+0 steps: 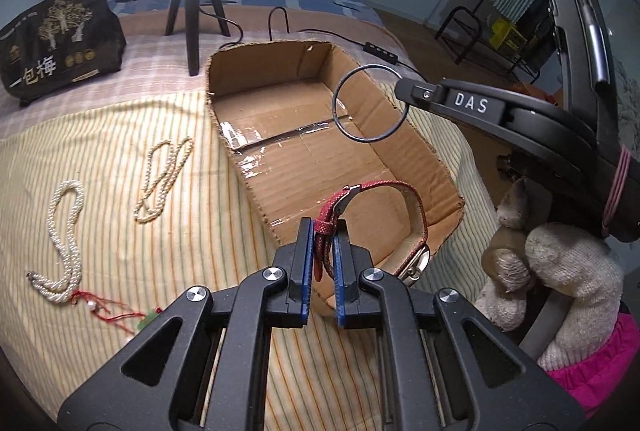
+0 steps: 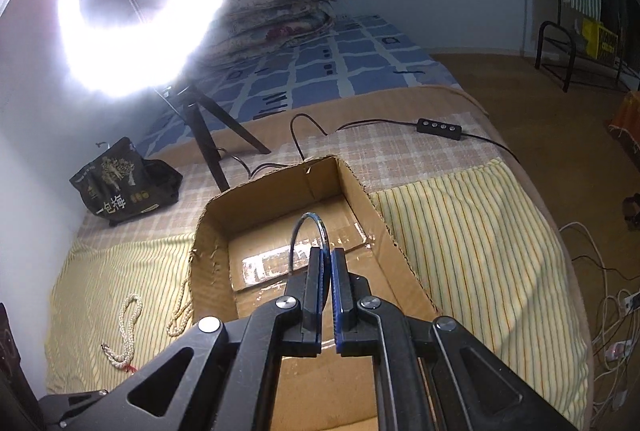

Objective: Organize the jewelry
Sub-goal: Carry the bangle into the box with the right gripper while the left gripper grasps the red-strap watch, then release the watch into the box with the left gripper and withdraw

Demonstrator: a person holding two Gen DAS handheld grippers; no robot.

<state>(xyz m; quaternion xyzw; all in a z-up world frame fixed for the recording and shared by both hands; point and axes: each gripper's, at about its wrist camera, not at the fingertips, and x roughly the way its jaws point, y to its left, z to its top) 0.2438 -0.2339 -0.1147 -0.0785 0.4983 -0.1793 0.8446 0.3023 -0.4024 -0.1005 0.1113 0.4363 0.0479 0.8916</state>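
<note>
— Two pieces are in the air at once? Why both?

— Each hand carries its own. The left tongs (image 1: 325,231) are clamped on the strap of a red watch (image 1: 384,207), so its case hangs down at the near edge of the cardboard box (image 1: 280,159). The right tongs (image 2: 326,263) are pinched shut on a thin dark bangle (image 2: 304,231), gripped at its rim so the hoop stands up above the box floor.

— So the box is the destination?

— That's my reading. It sits open-topped on the striped bedcover (image 1: 120,159) and looks empty inside, and both pieces are held over it or at its edge.

— And what's left outside?

— Two white beaded necklaces (image 1: 164,175) lie on the bedcover left of the box, one of them with a red cord and a small green charm (image 1: 116,311) at its end. I'd guess they come next.

— Any risk?

— The bangle is held by a narrow rim; a tilt could let it slip before it's over the floor of the box.
</note>
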